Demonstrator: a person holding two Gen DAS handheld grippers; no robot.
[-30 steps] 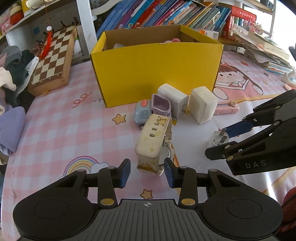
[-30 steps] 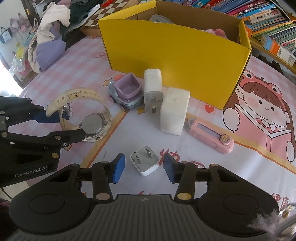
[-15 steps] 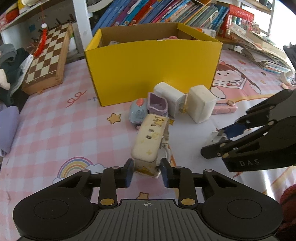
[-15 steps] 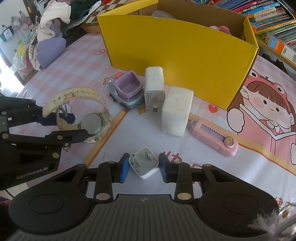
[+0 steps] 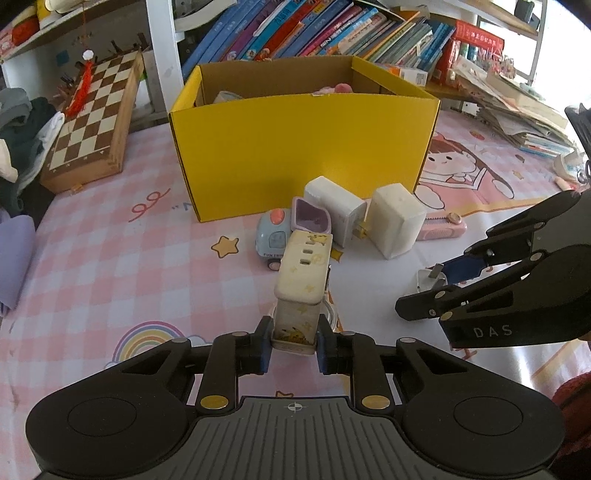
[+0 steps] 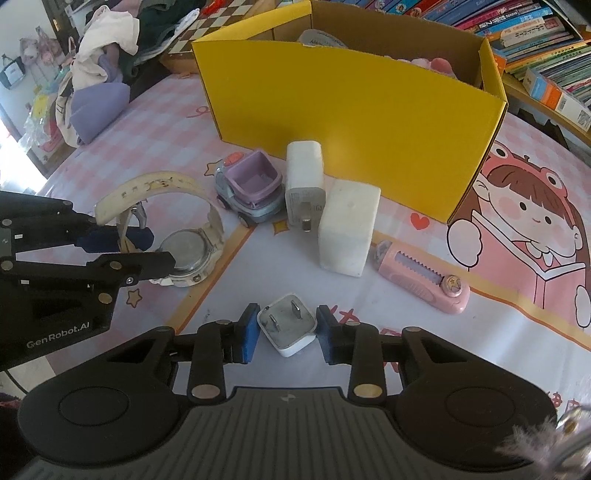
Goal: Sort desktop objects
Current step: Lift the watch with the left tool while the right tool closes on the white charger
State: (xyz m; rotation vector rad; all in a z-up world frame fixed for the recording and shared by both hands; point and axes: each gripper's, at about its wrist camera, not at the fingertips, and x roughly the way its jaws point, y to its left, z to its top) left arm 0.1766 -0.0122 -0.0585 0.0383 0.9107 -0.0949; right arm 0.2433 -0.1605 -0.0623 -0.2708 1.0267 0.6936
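Cream watch (image 5: 301, 280) clamped by L gripper (image 5: 291, 349) | R gripper (image 6: 286, 332) clenched on plug (image 6: 287, 328)

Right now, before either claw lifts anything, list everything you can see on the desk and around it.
watch: 1, cream strap, left of the toy truck, strap between the left claw's pads
small plug adapter: 1, white, nearest, between the right claw's pads
toy truck: 1, blue with purple bucket, before the box
tall charger: 1, white, beside the truck
block charger: 1, white, right of the tall charger
utility knife: 1, pink, right of the block
box: 1, yellow, behind the group
chessboard: 1, brown and white, left of the box
books: many, mixed colours, shelf behind
left claw: 1, black, blue pads
right claw: 1, black, blue pads
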